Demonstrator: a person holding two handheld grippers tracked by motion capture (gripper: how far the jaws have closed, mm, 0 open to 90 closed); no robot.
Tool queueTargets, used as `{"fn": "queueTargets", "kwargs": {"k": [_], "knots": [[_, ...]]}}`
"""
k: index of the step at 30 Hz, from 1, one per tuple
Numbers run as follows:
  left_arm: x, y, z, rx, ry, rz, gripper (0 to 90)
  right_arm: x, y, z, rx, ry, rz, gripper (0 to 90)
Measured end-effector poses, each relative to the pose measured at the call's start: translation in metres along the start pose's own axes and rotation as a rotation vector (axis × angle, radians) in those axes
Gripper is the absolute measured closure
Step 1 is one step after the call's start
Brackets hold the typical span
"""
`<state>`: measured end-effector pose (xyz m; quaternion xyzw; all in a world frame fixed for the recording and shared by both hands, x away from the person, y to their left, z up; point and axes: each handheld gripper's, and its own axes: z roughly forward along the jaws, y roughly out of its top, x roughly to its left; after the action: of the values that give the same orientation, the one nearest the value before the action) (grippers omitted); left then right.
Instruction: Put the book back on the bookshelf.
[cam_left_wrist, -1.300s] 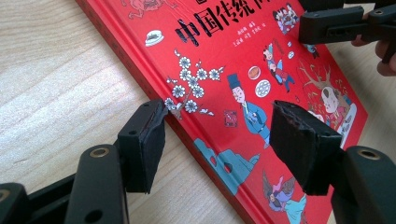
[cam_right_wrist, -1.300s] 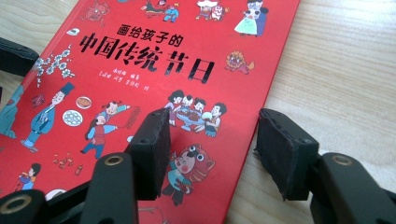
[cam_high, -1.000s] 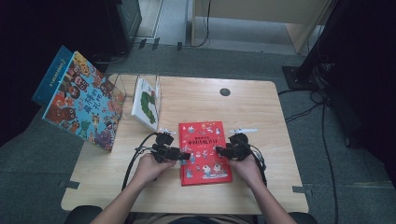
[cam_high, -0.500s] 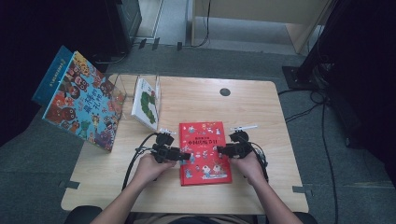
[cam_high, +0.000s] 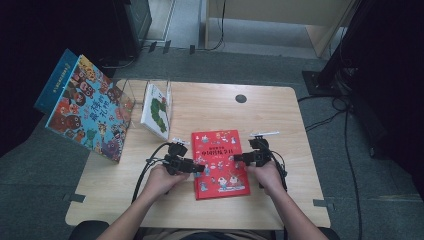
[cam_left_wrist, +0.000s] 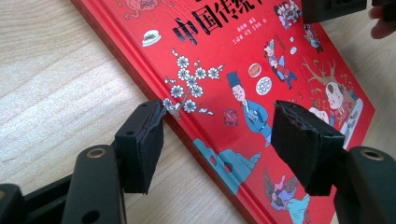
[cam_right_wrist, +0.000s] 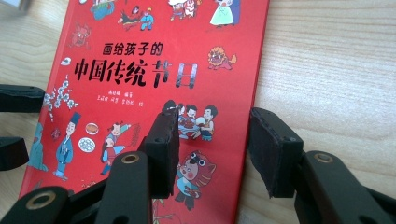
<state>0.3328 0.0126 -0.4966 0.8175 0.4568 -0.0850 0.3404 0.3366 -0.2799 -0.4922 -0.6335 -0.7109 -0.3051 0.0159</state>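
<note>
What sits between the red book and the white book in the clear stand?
Nothing: in the high view the stretch from the red book to the white book in the clear stand is bare table.

- The high view looked forward and down from above the person's side, taking in the whole surface (cam_high: 280, 115) from afar.
- Each hand-held gripper's camera looked along its own jaws, close to the surface.
- All three views shared the red book (cam_high: 219, 162) (cam_left_wrist: 261, 70) (cam_right_wrist: 154, 56).
</note>
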Motion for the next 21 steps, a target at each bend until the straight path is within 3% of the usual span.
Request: {"fn": "queueTargets", "kwargs": {"k": [8,12,13,15,18,21], "knots": [[0.0,0.0,0.0,-0.004,0.0,0.002,35.0,0.004,0.003,-0.005,0.03,-0.01,-0.021,53.9],[0.0,0.0,0.001,-0.009,-0.004,-0.004,33.9,0.008,0.004,-0.007,0.036,-0.023,-0.054,53.2],[0.001,0.0,0.001,-0.008,-0.011,0.003,33.8,0.009,0.004,-0.008,0.034,-0.011,-0.069,61.0],[-0.001,0.0,0.004,-0.004,-0.055,0.0,34.1,0.013,0.006,-0.008,0.053,0.15,-0.024,58.9],[-0.005,0.001,0.006,0.039,-0.085,0.022,36.8,0.032,0.006,-0.008,0.026,0.099,-0.123,55.7],[-0.005,0.001,0.006,0.04,-0.083,0.026,37.1,0.03,0.007,-0.007,0.027,0.067,-0.139,55.9]]}}
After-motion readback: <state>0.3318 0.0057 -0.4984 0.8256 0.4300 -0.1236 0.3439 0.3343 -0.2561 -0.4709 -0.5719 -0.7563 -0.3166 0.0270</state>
